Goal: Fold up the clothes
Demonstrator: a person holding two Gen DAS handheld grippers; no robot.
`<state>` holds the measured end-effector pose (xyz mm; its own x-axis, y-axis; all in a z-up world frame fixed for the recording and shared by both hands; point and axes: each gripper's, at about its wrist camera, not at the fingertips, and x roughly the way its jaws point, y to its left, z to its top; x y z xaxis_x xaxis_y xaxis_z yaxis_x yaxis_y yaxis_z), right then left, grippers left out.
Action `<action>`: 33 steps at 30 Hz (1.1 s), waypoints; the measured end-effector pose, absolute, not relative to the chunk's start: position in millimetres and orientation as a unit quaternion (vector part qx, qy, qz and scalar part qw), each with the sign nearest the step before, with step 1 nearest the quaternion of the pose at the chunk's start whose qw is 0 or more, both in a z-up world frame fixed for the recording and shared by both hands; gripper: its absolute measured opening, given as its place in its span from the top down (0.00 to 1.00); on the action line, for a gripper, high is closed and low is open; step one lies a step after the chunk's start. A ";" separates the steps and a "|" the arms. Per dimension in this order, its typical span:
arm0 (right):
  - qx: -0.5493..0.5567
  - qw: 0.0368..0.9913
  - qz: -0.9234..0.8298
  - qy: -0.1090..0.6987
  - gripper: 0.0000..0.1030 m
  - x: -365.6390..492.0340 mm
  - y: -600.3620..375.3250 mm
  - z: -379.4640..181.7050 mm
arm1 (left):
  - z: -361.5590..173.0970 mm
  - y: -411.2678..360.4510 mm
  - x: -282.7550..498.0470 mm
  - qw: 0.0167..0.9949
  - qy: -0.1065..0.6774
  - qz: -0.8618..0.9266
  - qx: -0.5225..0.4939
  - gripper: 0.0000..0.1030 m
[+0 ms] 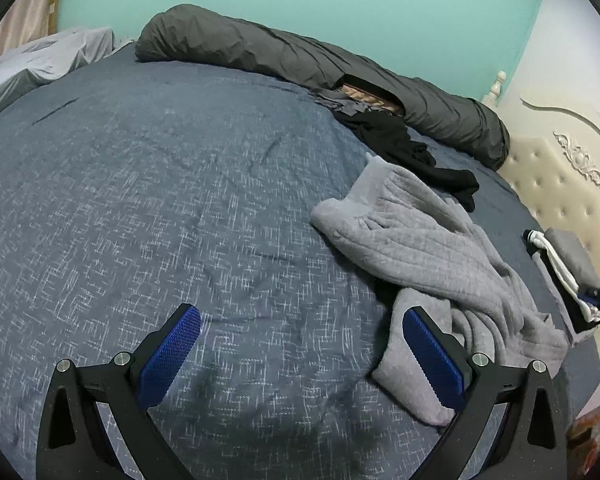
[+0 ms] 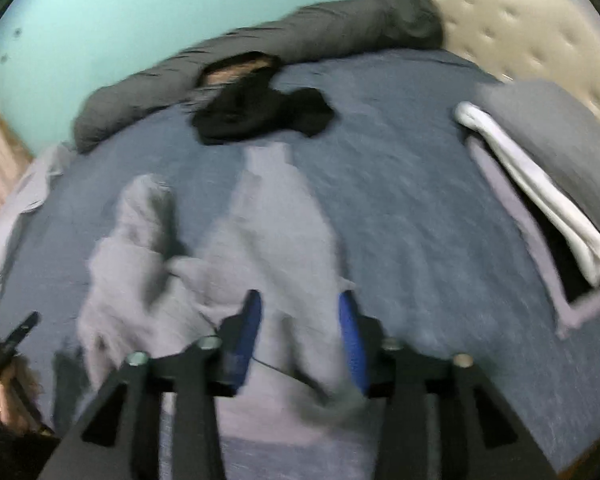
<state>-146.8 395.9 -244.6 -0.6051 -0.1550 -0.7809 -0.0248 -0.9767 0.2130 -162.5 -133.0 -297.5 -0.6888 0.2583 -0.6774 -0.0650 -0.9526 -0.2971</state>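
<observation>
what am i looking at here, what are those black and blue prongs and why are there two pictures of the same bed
The prongs are handheld grippers, one in each of a person's hands, each with a camera looking along its blue-padded fingers. One picture is from the left gripper, open over the blue bedspread and holding nothing. The other, blurred, is from the right gripper, with grey fabric between its fingers; whether it grips is unclear. On the bed lie a crumpled grey garment, black clothes, a rolled dark duvet and a folded pile.
</observation>
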 end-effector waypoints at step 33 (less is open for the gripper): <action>0.492 0.280 -0.818 -0.101 0.94 -212.5 165.0 -315.0 | -307.7 -150.6 -169.7 0.090 -0.132 0.905 -0.394 0.00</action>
